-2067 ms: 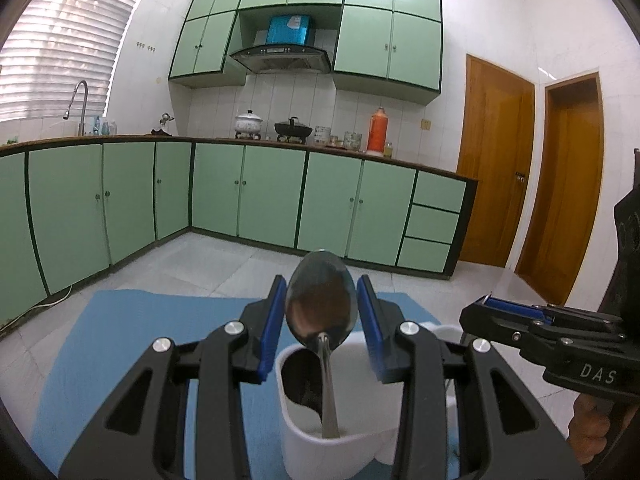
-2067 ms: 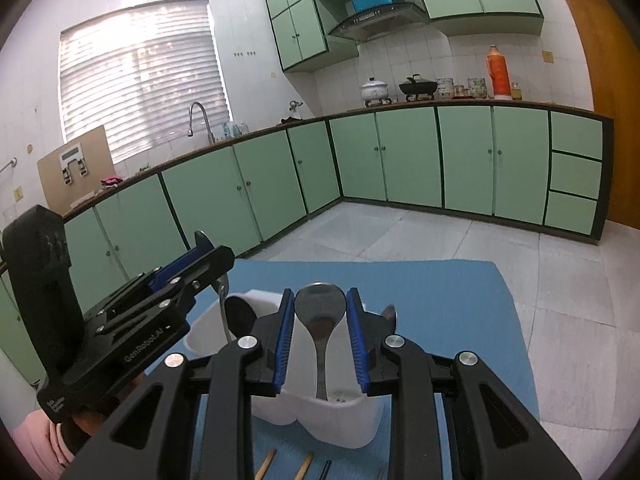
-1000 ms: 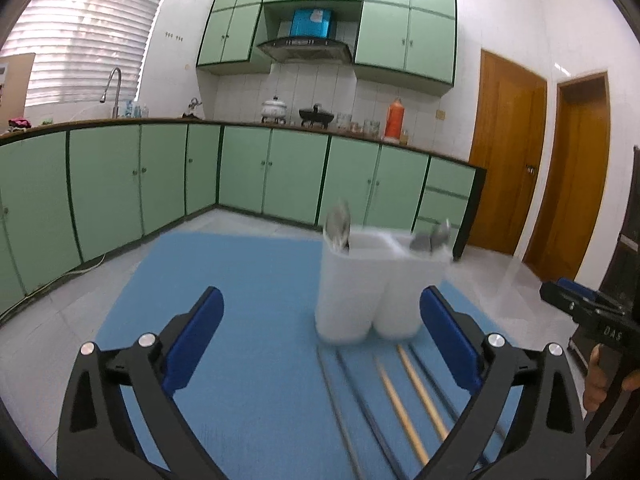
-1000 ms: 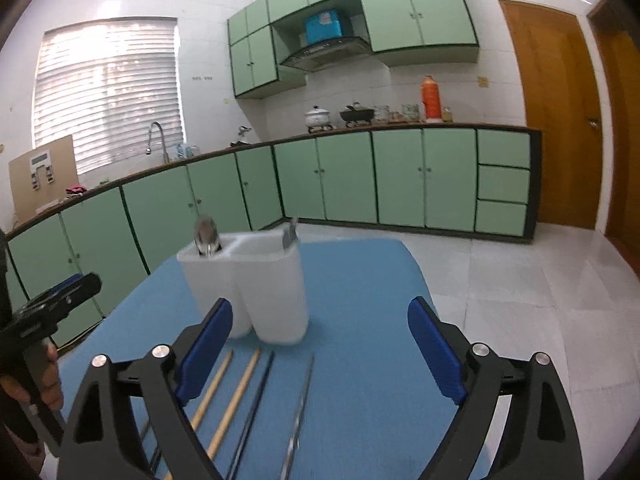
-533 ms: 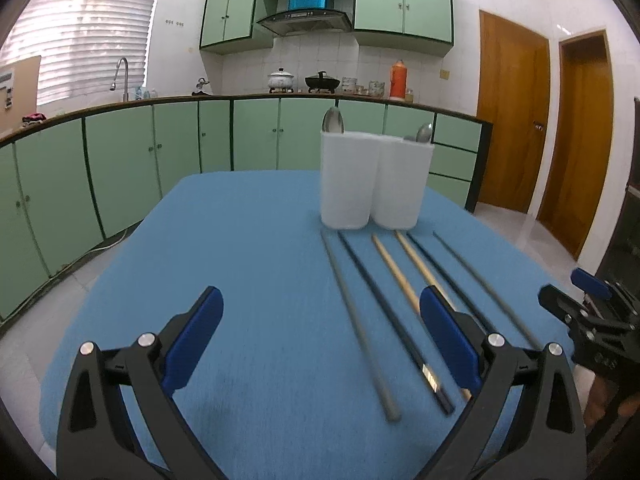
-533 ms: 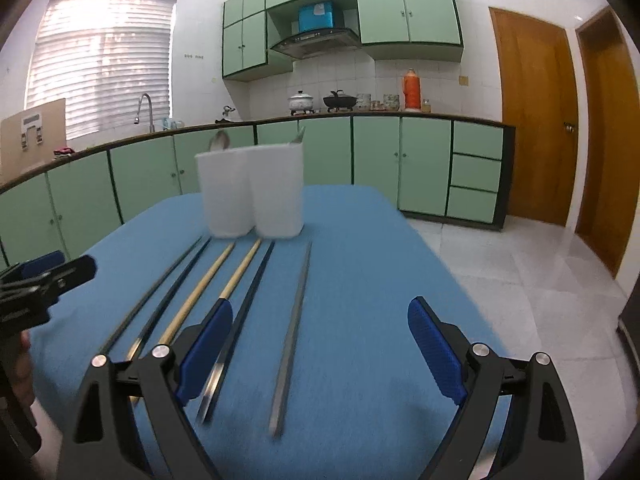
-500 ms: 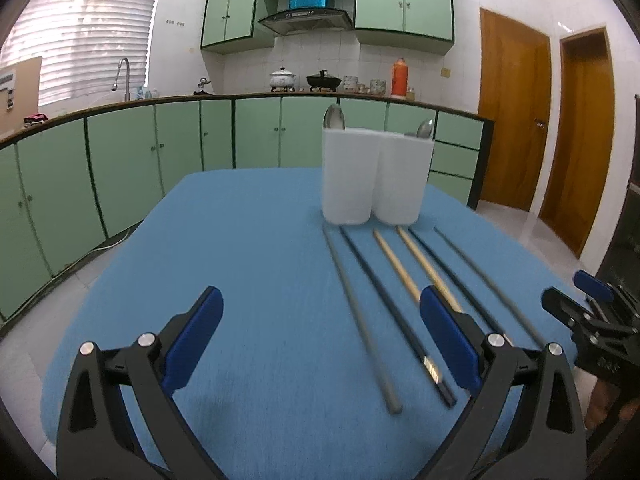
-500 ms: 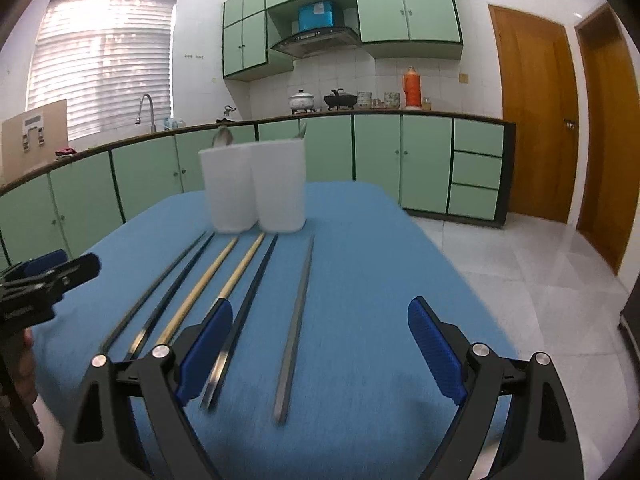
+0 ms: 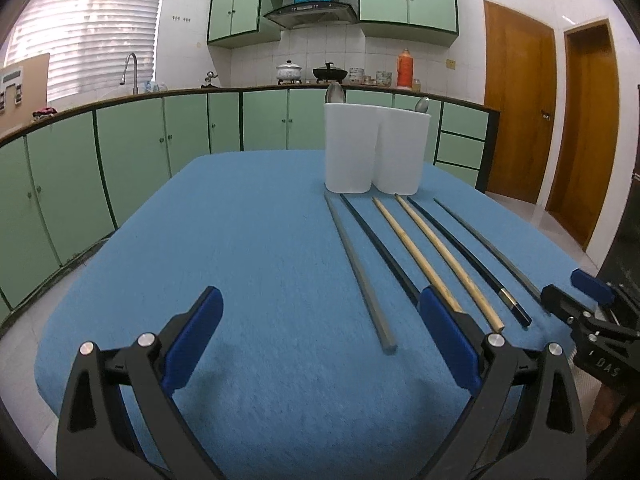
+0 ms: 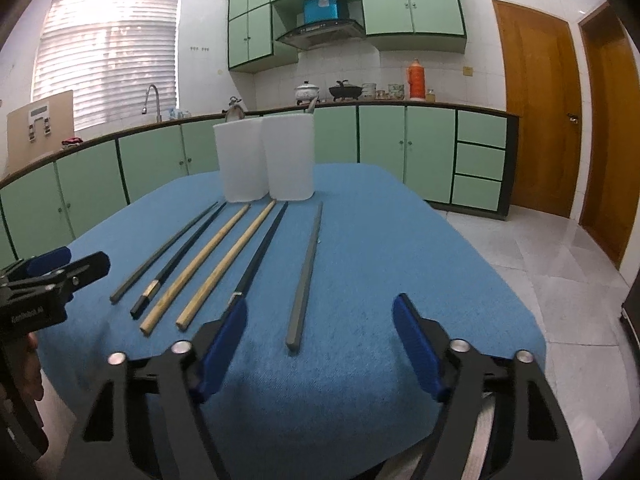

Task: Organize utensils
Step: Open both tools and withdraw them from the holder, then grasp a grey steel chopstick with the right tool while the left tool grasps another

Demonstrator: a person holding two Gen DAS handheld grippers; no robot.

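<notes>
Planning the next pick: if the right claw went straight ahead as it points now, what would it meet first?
Probably the grey chopstick: it lies on the blue cloth ahead of the open right claw, between its fingers. Height above the cloth is unclear.

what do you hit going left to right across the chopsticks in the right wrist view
grey chopstick → black chopstick → wooden chopstick → second wooden chopstick → second black chopstick → second grey chopstick

Blue-clothed table, white two-cup utensil holder at far end, six chopsticks lying side by side before it
</notes>
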